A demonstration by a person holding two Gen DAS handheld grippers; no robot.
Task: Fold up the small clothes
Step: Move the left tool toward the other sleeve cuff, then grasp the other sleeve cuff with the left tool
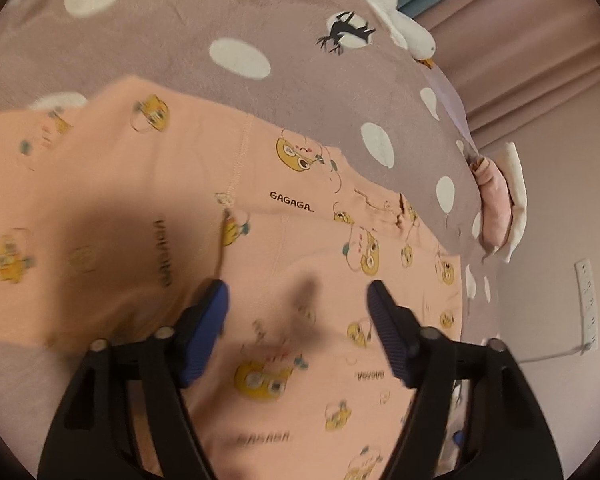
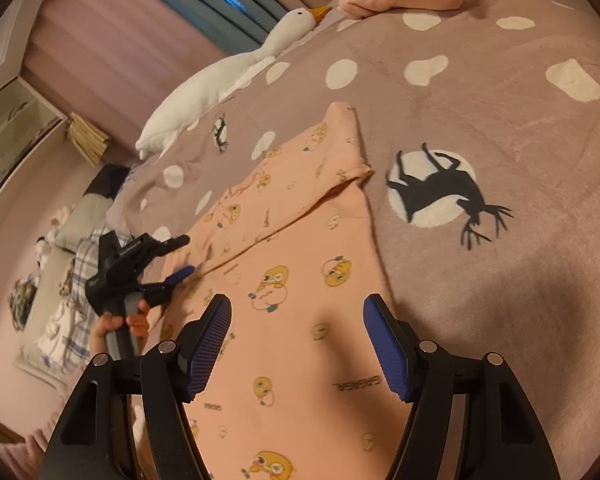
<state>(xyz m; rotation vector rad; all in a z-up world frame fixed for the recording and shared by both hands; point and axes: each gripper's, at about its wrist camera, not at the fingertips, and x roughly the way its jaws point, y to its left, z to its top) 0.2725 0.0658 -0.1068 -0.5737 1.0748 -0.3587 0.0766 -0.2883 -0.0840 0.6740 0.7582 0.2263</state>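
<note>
Folding looks to be partway through: the peach shirt [image 2: 300, 280] lies flat on the blanket [image 2: 480, 300], and one part, seemingly a sleeve [image 2: 324, 148], is already turned in across the body, leaving a diagonal edge. Both tools hover above the cloth with nothing in them. The left gripper [image 1: 298, 300] has its jaws spread wide over the middle of the shirt, and in the right-hand view it sits just at the shirt's near-left edge, tips apart. The right gripper [image 2: 298, 312] is equally wide open above the lower body. I judge the next move calls for pinching an unfolded edge or hem thinly, so only one layer lifts, then carrying it over. The shirt is soft, thin knit printed with yellow cartoon faces; the blanket is fuzzy mauve with cream spots and a deer silhouette. A plush goose [image 2: 220, 80] lies well apart.
</note>
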